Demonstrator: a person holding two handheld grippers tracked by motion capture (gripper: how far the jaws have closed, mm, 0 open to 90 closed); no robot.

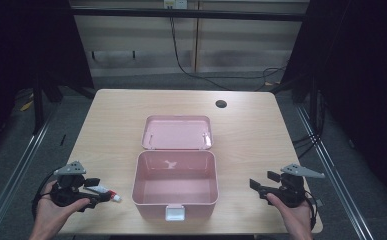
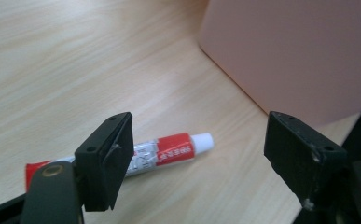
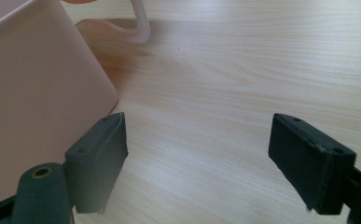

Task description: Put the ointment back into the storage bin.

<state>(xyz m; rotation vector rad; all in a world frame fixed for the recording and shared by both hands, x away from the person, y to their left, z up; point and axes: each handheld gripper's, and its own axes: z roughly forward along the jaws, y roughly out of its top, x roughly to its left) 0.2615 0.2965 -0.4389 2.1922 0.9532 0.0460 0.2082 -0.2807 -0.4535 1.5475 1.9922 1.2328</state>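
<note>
Just ahead of the left gripper's [image 2: 197,154] wide-apart jaws lies a small red-and-white soft tube [image 2: 169,151]: light, squashy, best pinched gently mid-body.

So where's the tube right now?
The tube lies on the table at the left of the high view, between the open jaws of the left gripper, just left of the pink box.
</note>
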